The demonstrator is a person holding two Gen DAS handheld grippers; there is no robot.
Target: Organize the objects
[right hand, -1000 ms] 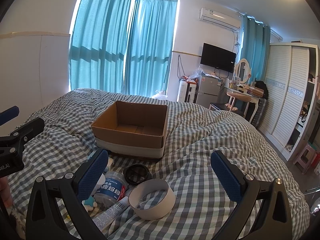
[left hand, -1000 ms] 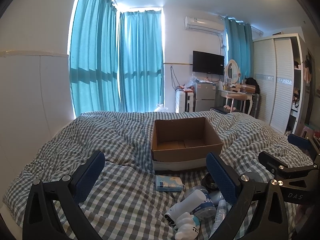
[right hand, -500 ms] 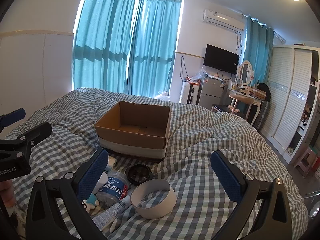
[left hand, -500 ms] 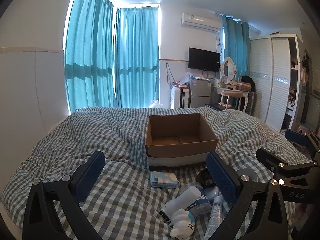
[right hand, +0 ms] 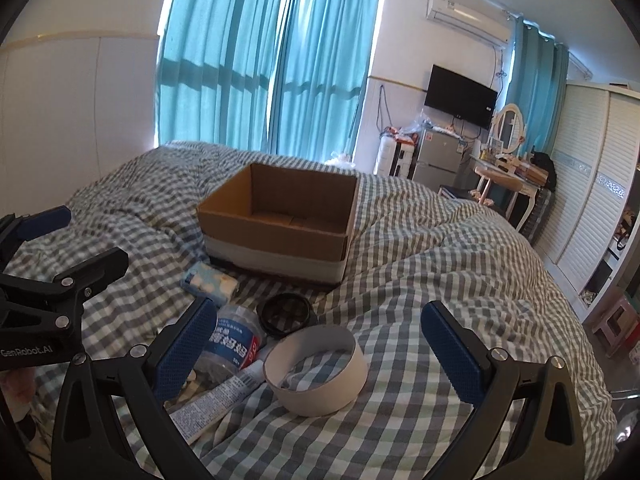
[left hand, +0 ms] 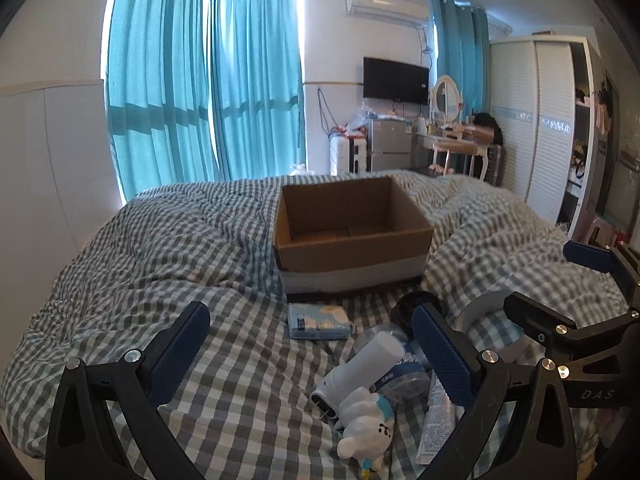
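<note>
Brown cardboard box [left hand: 352,236] sits in the middle of the checked bed [left hand: 160,248]; the tissue pack [left hand: 320,322], bottle [right hand: 232,340] and tape ring [right hand: 316,372] lie near the bed's front edge. Left gripper [left hand: 312,356] and right gripper [right hand: 316,348] both gape wide, holding nothing

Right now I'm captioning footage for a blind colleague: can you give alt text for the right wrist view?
An open right gripper hovers over a white ring, a black lid, a labelled jar and a tube on a checked duvet. Behind them stands an empty cardboard box.
</note>
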